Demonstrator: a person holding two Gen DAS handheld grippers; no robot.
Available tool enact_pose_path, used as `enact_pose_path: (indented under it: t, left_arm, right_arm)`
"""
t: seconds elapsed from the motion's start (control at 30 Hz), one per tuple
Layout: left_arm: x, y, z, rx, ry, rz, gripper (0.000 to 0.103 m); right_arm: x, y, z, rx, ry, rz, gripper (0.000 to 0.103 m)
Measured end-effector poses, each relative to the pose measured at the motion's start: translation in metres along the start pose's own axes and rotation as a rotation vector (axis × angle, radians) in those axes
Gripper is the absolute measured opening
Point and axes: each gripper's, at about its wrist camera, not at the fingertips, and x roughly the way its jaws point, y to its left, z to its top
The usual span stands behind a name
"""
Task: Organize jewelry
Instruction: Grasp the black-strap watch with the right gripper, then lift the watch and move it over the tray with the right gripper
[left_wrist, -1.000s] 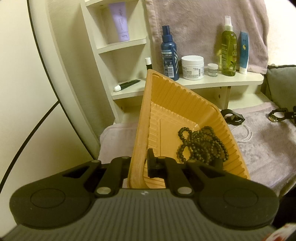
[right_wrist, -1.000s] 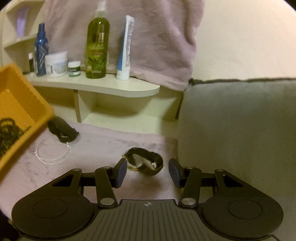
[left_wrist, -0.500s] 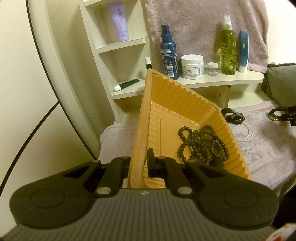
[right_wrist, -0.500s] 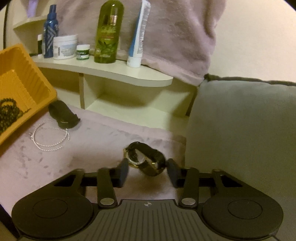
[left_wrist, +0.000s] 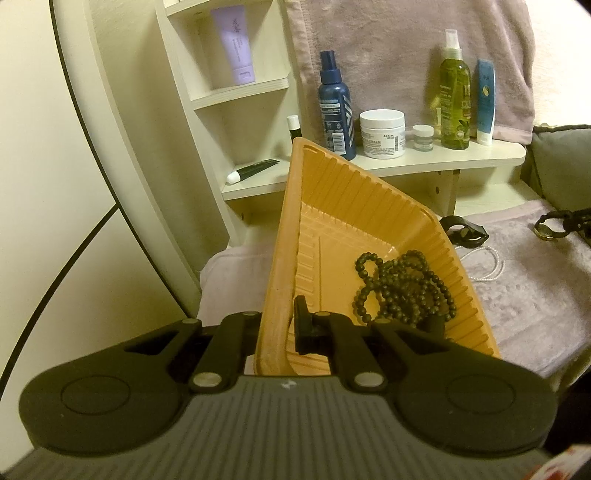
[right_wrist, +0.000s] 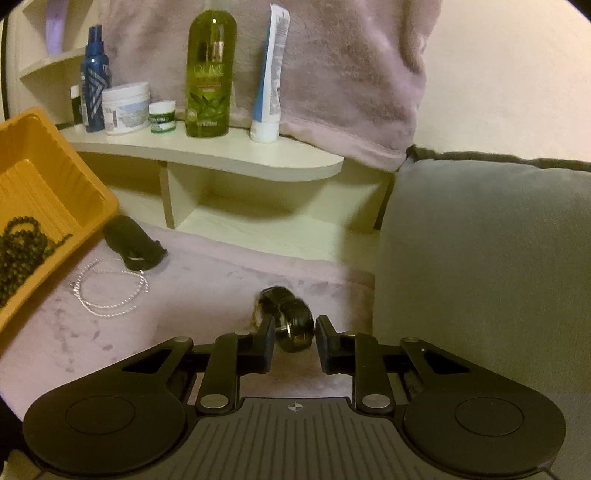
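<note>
The left gripper (left_wrist: 277, 328) has its jaws clamped on the near wall of the orange tray (left_wrist: 373, 206), where dark beads (left_wrist: 402, 288) lie. Only the right wrist view shows the right gripper (right_wrist: 293, 339), jaws closing around a dark watch (right_wrist: 291, 317) on the mauve towel (right_wrist: 207, 280) near its right edge. The silver chain (right_wrist: 110, 291) lies by the tray.

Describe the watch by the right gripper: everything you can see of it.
The watch has a dark, glossy band curled into a loop and a gold-rimmed case. It lies on the pink cloth, beside the grey cushion. It sits between the closing jaws of the right gripper; contact with the pads is unclear.
</note>
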Motion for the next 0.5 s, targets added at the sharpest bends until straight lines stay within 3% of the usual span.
enact_pose_path:
  t: [0.27, 0.33, 0.5]
  left_arm:
    - [0.000, 0.000, 0.000, 0.000, 0.000, 0.003, 0.006]
    - [0.000, 0.000, 0.001, 0.002, 0.001, 0.005, 0.006]
    - [0.000, -0.001, 0.001, 0.002, 0.001, 0.004, 0.006]
  right_arm:
    - [0.004, -0.005, -0.006, -0.022, 0.014, -0.009, 0.024]
    - [0.003, -0.004, -0.007, -0.024, 0.018, 0.000, 0.017]
    - [-0.008, -0.002, -0.005, 0.029, 0.011, 0.024, 0.016]
